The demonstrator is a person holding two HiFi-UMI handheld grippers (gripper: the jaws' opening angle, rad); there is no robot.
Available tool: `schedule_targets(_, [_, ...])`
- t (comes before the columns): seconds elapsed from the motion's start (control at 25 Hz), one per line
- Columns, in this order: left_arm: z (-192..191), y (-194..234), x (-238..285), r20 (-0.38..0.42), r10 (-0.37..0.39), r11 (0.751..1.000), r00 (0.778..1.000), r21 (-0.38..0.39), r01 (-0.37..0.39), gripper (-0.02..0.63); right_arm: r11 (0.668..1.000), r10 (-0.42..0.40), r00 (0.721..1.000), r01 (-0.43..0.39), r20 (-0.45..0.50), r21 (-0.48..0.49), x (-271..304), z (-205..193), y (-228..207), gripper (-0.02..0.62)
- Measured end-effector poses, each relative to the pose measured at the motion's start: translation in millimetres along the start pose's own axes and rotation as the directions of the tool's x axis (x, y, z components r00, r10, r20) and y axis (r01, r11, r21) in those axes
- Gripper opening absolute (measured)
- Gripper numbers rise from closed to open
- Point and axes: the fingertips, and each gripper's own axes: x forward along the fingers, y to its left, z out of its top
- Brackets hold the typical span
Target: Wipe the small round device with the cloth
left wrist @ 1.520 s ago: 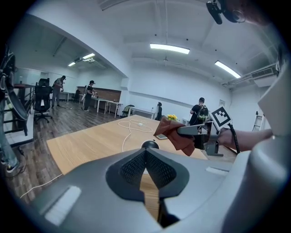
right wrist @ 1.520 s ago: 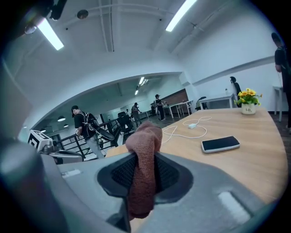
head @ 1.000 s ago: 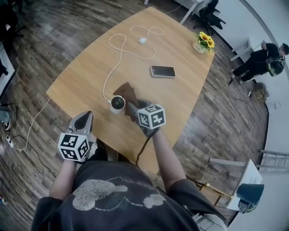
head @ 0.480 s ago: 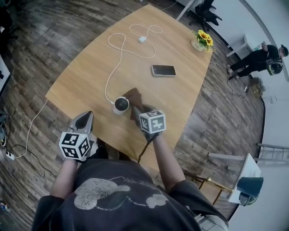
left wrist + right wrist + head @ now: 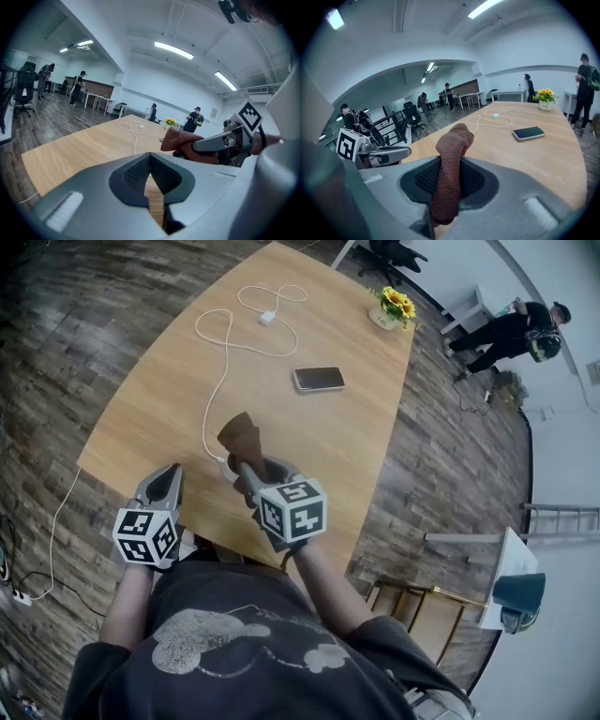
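Observation:
A brown cloth (image 5: 241, 435) stands bunched upright, with my right gripper (image 5: 247, 469) shut on it above the table (image 5: 150, 399). In the right gripper view the cloth (image 5: 451, 159) fills the gap between the jaws. The small round device (image 5: 228, 465) lies just below the cloth; only a sliver of its white rim shows, at the end of a white cable (image 5: 217, 381). My left gripper (image 5: 166, 474) hovers at the table's near edge, left of the device, shut and holding nothing. From the left gripper view the cloth (image 5: 180, 140) is ahead on the right.
A dark phone (image 5: 318, 379) lies past the device at mid-table. The cable loops to a white plug (image 5: 267, 317) at the far end. A pot of yellow flowers (image 5: 391, 304) stands at the far right corner. A person (image 5: 511, 329) stands beyond the table.
The cloth, which lay on the table beside the device, is now lifted and bunched upright in my right gripper over the device. The left gripper has hardly moved.

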Motion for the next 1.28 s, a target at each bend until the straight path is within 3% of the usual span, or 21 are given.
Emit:
schedule_targets(0.36, [4.8,25.3,10.7,-0.028,-0.021,1.000,0.999,-0.007,0.020,0.018,0.997,-0.020,0.999,0.023,-0.036,0.072,30.1,-14.6,37.5,0.080])
schedule_targets(0.76, [-10.0,33.2,24.4,-0.087,-0.058,0.998,0.994,-0.006,0.058,0.018,0.965,-0.077,0.992,0.099,-0.097,0.245,48.6,-63.8,40.8,0.080])
schedule_targets(1.04, [-23.0,33.6,27.0,-0.131,-0.064,0.998,0.989,-0.010,0.064,0.018,0.956,-0.050,0.979,0.104,-0.198,0.276,58.9,-108.1,40.5,0.080])
schedule_targets(1.28, [-21.3,26.5,20.6,-0.107,-0.029,1.000,0.994,0.007,0.030,0.018,0.965,0.021,0.982,0.029,-0.186,0.260,55.1,-114.9,50.7,0.080])
